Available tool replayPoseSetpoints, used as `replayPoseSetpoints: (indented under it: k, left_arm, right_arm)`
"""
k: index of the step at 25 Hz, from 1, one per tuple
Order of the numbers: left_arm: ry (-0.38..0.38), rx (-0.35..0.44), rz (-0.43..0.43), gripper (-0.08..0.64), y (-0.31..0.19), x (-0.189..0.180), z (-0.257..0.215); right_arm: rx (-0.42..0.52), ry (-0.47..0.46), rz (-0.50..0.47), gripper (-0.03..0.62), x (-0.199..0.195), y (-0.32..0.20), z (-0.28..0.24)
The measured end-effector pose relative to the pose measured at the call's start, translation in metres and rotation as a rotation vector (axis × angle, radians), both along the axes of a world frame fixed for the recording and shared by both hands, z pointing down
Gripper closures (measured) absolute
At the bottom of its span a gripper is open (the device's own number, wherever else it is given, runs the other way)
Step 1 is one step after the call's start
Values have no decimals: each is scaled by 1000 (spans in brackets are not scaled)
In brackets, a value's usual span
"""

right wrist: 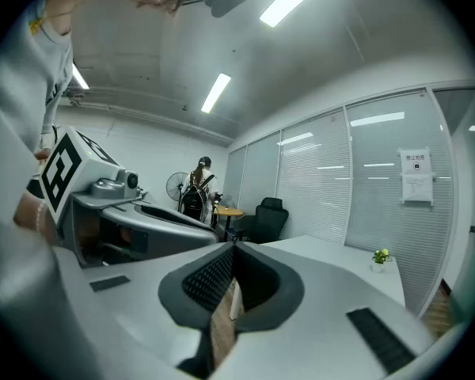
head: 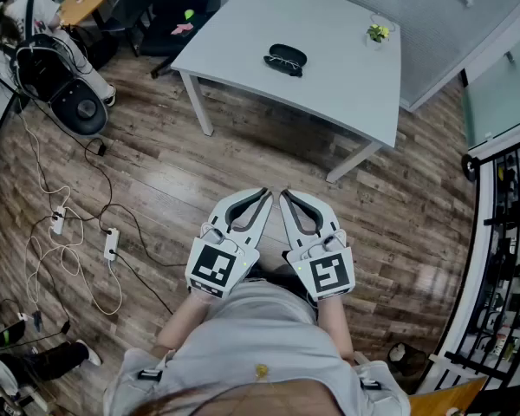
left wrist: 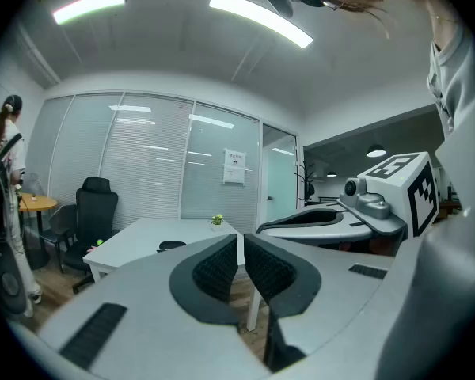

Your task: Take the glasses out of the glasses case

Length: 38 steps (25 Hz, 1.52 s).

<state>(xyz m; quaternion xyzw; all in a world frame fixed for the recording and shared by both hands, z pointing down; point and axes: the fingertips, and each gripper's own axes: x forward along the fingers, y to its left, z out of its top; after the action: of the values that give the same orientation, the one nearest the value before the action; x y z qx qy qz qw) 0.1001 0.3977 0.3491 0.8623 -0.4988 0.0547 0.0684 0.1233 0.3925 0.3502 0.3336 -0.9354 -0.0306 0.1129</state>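
The person holds both grippers close in front of the chest, over the wooden floor (head: 269, 154) and well short of the white desk (head: 338, 76). The left gripper (head: 264, 193) is clenched: its own view shows the ribbed pads drawn together to a thin slit with nothing between them. The right gripper (head: 286, 194) is clenched as well, its pads meeting at the tips and empty, with only floorboards showing through the hollow below them. The two grippers sit side by side, tips angled toward each other and nearly touching, both aimed at the desk. The dark glasses case (head: 290, 53) lies on the desk toward its far left part, well apart from both grippers, and the glasses (head: 282, 62) show as a thin frame along its near edge (whether they lie inside the case or rest on it is too small to tell). A small potted plant (head: 378, 33) stands near the desk's far right corner, apart from the case. A black office chair (head: 178, 7) stands beyond the desk's left end, and cables with a power strip (head: 111, 243) trail over the floor at the left.
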Motion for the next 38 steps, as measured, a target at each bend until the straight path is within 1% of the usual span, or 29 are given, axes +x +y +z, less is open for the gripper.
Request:
replayPoseSetpoints:
  k: [6,8,9,10,11,14,22,27,33,38]
  left_arm:
    - [-7,5,-23,511,2,2,3]
    - [2,5,-32,508,2,0,4]
    - [7,3,-35,495,2,-1,5]
    - [7,0,-35,472,1,-2,6]
    - [5,-4,-32,468,1,-2,7]
    - [6,-11,-25,468,0,-4,9]
    - [11,-31,-19,468,2,-15,18]
    - [17,-32,-41,468,-1,-22,18]
    - [17,-32,-73,468,-20,-38,17]
    - [6,-28,-97,469,-50,-54,17]
  right_arm:
    - [10,-35,5,571,8,2,-1]
    - [3,-43,2,563,9,2,0]
    - [1,-42,0,560,9,2,1]
    - [1,-37,-3,551,9,2,2]
    - [0,-32,-4,549,8,1,4]
    - [-10,-24,-4,500,6,-1,8]
    - [-32,-40,3,500,-1,-3,15]
    - [-37,-46,-11,500,-6,-8,15]
    - [-29,-58,-41,500,-24,-30,12]
    - [-24,-64,-65,500,-40,-61,11]
